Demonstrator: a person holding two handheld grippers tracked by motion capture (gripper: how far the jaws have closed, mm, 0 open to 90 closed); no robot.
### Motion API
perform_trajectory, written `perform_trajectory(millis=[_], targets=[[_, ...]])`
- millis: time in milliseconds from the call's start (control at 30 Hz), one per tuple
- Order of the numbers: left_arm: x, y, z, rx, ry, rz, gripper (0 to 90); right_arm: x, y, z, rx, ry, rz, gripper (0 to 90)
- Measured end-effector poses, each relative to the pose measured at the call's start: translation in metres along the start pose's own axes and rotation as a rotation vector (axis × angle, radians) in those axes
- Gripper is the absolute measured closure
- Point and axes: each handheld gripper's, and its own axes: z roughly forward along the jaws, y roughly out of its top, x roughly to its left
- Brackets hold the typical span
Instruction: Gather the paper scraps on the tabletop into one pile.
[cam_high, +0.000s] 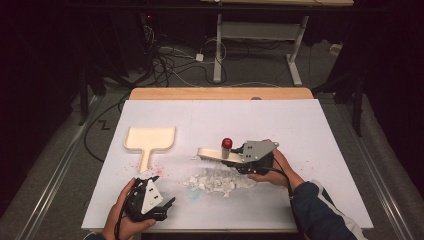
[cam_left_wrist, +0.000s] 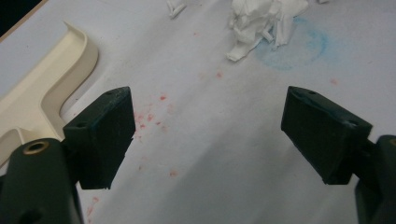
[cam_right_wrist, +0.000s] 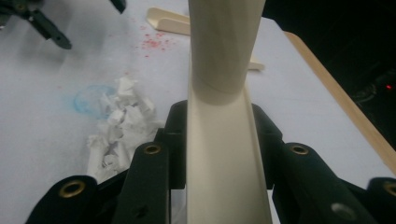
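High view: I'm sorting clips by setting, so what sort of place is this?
Probably a lab or workshop data-collection bay: a paper-covered table, loose cables on the floor, and a bare desk frame behind it amid dark surroundings.

Cream dustpan (cam_high: 150, 139) at ten o'clock; cream brush (cam_high: 220, 155) with red knob (cam_high: 227, 143); white paper scraps (cam_high: 217, 181); red specks (cam_left_wrist: 150, 116), blue smudge (cam_left_wrist: 294, 51) on white sheet (cam_high: 310, 130).

The brush (cam_right_wrist: 219, 140) runs off the top and bottom edges of the right gripper view, so its bristles are out of sight there, and the right gripper's (cam_right_wrist: 219, 154) jaw pads are hidden behind its handle. In the left gripper view the dustpan (cam_left_wrist: 42, 93) is cut off at the left edge, and the paper scraps (cam_left_wrist: 261, 21) at the top edge.
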Motion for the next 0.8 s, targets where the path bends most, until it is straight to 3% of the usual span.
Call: perform_trajectory(millis=[200, 367, 600, 633, 667, 700, 800], targets=[[0.0, 0.0, 0.0, 0.0, 0.0, 0.001, 16.9, -0.005, 0.0, -0.021, -0.031, -0.079, 0.068, 68.1], [-0.001, 0.0, -0.001, 0.0, -0.001, 0.006, 16.9, -0.006, 0.0, -0.04, -0.024, -0.161, 0.13, 68.1], [-0.001, 0.0, -0.002, -0.002, 0.0, 0.006, 16.9, -0.002, -0.017, -0.077, 0.036, -0.311, 0.246, 68.1], [-0.001, 0.0, -0.002, -0.002, -0.001, 0.006, 16.9, -0.002, -0.017, -0.077, 0.036, -0.311, 0.246, 68.1], [-0.002, 0.0, -0.002, -0.001, -0.002, 0.01, 16.9, 0.003, -0.027, -0.089, 0.038, -0.351, 0.277, 68.1], [-0.002, 0.0, -0.002, -0.001, -0.002, 0.01, 16.9, 0.003, -0.027, -0.089, 0.038, -0.351, 0.277, 68.1], [-0.003, 0.001, -0.001, 0.002, -0.002, 0.015, 16.9, 0.014, -0.042, -0.105, 0.089, -0.428, 0.322, 68.1]])
